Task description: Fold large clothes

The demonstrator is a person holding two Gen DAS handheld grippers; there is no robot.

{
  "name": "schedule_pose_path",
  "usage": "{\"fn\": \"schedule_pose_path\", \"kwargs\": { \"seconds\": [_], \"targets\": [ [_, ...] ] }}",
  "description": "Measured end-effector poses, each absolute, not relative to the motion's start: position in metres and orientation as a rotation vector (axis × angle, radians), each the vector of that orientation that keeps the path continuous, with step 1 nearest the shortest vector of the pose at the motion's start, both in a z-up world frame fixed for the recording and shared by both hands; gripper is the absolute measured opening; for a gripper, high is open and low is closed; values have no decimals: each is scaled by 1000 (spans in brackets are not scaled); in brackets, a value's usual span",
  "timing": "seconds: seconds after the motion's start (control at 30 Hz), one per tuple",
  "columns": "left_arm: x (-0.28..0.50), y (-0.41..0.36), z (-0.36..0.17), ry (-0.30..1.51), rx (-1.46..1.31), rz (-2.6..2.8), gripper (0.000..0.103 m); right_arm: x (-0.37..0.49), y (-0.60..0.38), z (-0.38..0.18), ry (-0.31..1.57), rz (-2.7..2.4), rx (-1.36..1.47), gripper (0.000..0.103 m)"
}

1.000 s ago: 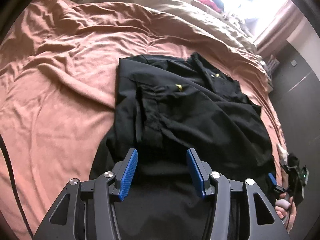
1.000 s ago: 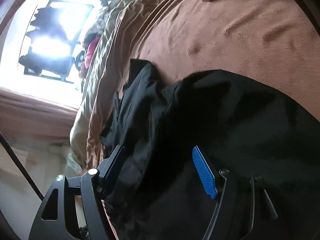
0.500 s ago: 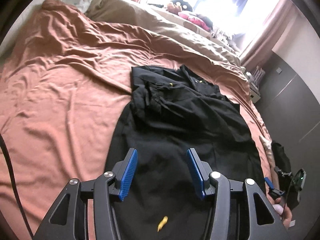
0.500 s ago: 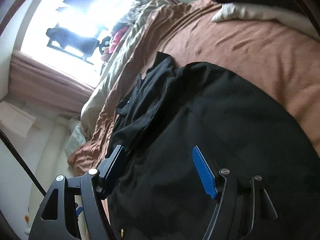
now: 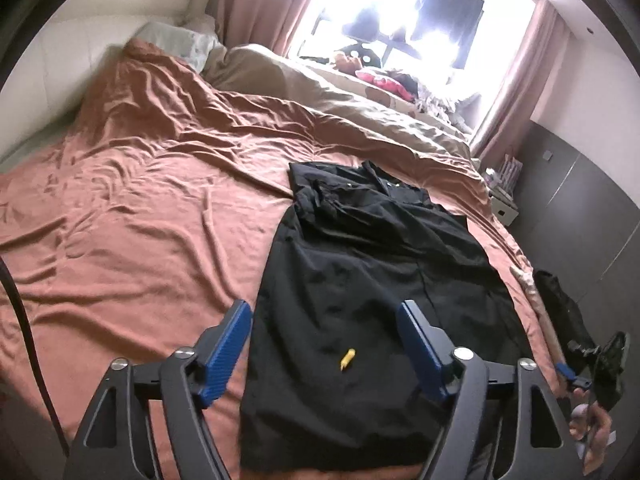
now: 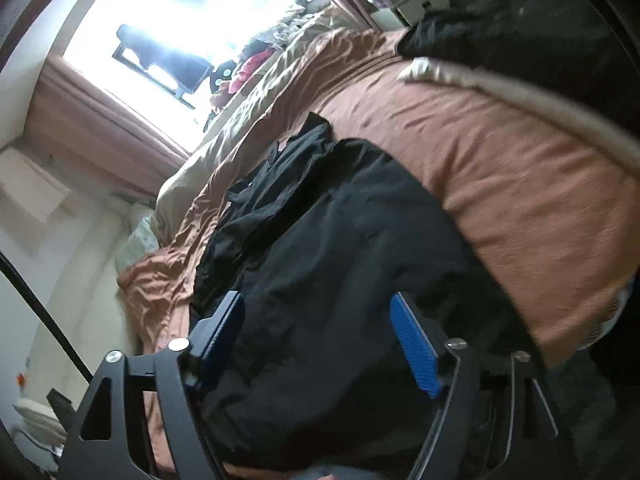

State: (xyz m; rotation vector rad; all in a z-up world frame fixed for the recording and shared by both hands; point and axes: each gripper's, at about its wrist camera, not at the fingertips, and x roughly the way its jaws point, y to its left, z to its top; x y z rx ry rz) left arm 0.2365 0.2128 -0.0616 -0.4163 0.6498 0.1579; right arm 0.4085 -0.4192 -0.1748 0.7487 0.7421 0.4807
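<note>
A large black garment (image 5: 372, 280) lies flat on the rust-coloured bedspread (image 5: 140, 220), its collar end far, its hem near. A small yellow tag (image 5: 346, 359) lies on its near part. My left gripper (image 5: 326, 314) is open and empty, held above the near hem. My right gripper (image 6: 316, 312) is open and empty, held over the same black garment (image 6: 340, 280) near its right edge. The right gripper also shows at the lower right of the left wrist view (image 5: 588, 364), beside the bed.
A beige duvet (image 5: 340, 100) is bunched along the far side under a bright window (image 5: 400, 12). Pillows (image 5: 176, 40) lie at the headboard on the left. A dark wardrobe (image 5: 580, 208) stands right of the bed. Dark clothing (image 6: 520, 28) lies on the bed edge.
Both grippers have pulled back and risen away from the garment, open throughout. More of the bed and the whole garment now show, and the yellow tag has come into view.
</note>
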Motion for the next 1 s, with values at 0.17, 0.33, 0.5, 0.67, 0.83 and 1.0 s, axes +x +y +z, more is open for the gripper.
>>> {"fn": "schedule_pose_path", "kwargs": {
  "seconds": [0.17,0.33,0.5,0.67,0.83,1.0],
  "targets": [
    [199,199,-66,624,-397,164,82,372,-432,-154,705,471,627,82],
    [167,187,-72,604,-397,161,82,335,-446,-147,688,428,526,84],
    [142,179,-76,583,-382,172,89,306,-464,-148,649,407,499,98],
    [120,174,-87,596,-366,175,89,286,-479,-160,648,381,477,103],
    [108,174,-101,601,-374,165,102,275,-486,-166,654,360,427,103],
    [113,180,-115,639,-408,164,102,271,-491,-173,655,353,401,103]
  ]
}}
